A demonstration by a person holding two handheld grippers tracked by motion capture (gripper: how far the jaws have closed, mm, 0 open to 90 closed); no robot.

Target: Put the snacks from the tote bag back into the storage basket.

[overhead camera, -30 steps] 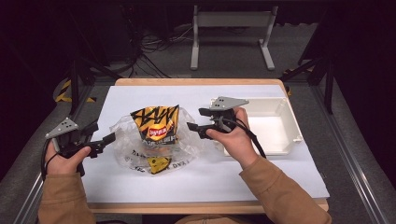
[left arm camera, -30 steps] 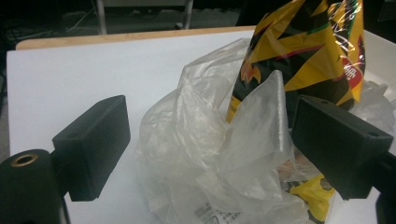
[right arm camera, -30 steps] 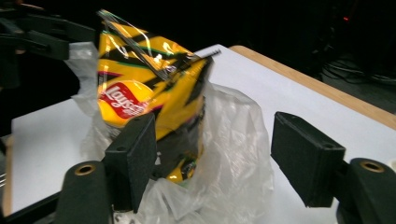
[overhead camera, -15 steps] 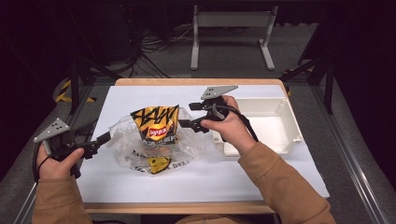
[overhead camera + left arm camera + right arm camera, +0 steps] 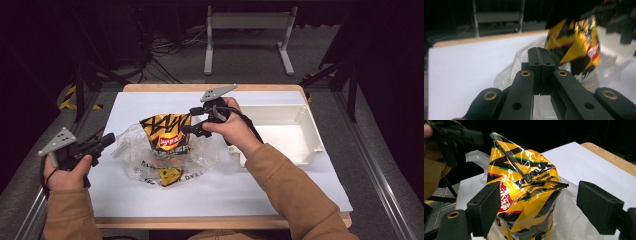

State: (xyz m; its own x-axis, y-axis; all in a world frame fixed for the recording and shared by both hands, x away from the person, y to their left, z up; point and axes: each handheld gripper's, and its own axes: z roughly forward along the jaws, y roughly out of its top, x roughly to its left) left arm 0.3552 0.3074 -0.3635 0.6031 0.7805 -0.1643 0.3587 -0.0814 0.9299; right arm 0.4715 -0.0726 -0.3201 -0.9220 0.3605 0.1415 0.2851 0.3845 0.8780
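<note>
Fingers first. High view: my left gripper clenched at edge of clear plastic bag on white surface; my right gripper spread beside snack bag, which stands upright in clear bag.

Left gripper view: jaws just closed; cannot tell whether film is pinched.

Right gripper view: pads straddle snack bag, not pressing.

Step, I judge: reaching for snack bag. Next: close gently, lift clear, perhaps toward white tray.

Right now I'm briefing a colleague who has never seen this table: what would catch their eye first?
The yellow-and-black snack bag stands upright mid-table inside a crumpled clear plastic bag. The right tool reaches it with jaws wide open on either side, not pressing it. The left tool, its jaws shut together, sits at the plastic's left edge, and a white tray lies at the right.
</note>
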